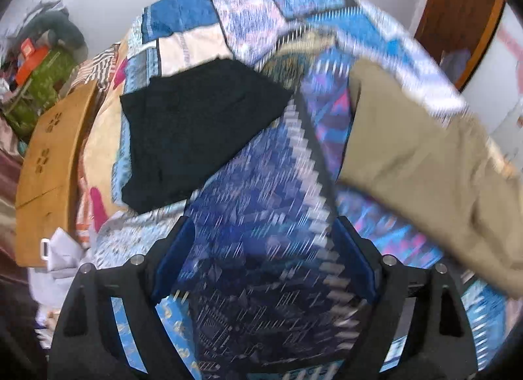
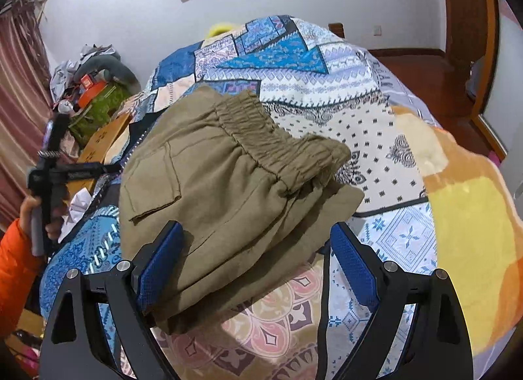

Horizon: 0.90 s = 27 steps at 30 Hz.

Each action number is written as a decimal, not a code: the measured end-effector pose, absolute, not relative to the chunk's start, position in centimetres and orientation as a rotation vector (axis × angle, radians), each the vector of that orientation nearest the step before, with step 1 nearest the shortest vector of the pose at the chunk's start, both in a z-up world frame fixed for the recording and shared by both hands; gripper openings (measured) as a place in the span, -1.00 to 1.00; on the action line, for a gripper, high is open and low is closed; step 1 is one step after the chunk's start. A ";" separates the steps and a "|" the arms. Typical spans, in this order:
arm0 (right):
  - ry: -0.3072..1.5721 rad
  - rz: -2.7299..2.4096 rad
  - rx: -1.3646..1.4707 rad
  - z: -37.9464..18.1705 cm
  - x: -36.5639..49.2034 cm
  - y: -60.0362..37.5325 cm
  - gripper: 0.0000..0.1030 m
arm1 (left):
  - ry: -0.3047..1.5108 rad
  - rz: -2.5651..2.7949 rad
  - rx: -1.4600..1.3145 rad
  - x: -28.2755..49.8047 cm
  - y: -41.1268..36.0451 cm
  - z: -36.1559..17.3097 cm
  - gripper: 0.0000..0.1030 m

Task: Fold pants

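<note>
Khaki pants (image 2: 235,190) lie folded into a stack on the patterned bedspread (image 2: 385,157), waistband (image 2: 278,147) toward the far side, a back pocket (image 2: 153,180) facing up on the left half. The near edge of the stack sits between the fingers of the right gripper (image 2: 258,259).

Right gripper: jaws spread wide, blue pads (image 2: 353,265) clear of the cloth on the right side; the left pad is just beside or brushing the pants edge, can't tell which. No pinch.

Left gripper (image 1: 264,259): jaws spread, only bedspread (image 1: 255,249) showing between the fingers, nothing pinched. Its view is motion-blurred. From there the pants (image 1: 425,164) show at the right edge, well off from the fingers. A folded black garment (image 1: 196,131) lies flat on the bedspread ahead and left, apart from the khaki.

In the right wrist view the left gripper (image 2: 52,164) shows at the far left, held by a hand (image 2: 39,213) in an orange sleeve (image 2: 16,268).

Containers: a brown cardboard box (image 1: 45,164) stands beside the bed on the left; contents not visible. Past it is a clutter pile (image 1: 39,62) with green and orange items, too blurred to sort. An orange-yellow blanket (image 2: 470,216) lies over the right side of the bed.
</note>
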State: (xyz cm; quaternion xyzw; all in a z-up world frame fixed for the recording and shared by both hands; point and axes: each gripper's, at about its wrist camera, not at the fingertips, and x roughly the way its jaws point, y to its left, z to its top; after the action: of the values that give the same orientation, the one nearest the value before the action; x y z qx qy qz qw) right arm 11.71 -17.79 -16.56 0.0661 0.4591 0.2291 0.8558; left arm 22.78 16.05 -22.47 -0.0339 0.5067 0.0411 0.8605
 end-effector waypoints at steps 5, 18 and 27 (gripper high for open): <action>0.979 0.477 0.158 -16.9 11.8 -18.1 0.74 | 0.997 -0.021 -0.089 26.3 14.5 -20.1 0.49; 0.987 0.467 0.171 -16.8 12.2 -18.6 0.74 | 1.179 -0.263 -0.115 34.3 9.1 -25.6 -0.83; 0.964 0.464 0.152 -16.2 13.1 -18.6 0.74 | 1.144 -0.144 -0.104 28.6 11.1 -24.1 -0.94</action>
State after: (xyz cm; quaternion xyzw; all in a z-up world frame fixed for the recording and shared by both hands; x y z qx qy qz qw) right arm 13.06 -18.56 -16.17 0.0724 0.4590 0.2209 0.8575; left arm 28.63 11.14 -24.07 -0.0492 0.5406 -0.0681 0.8371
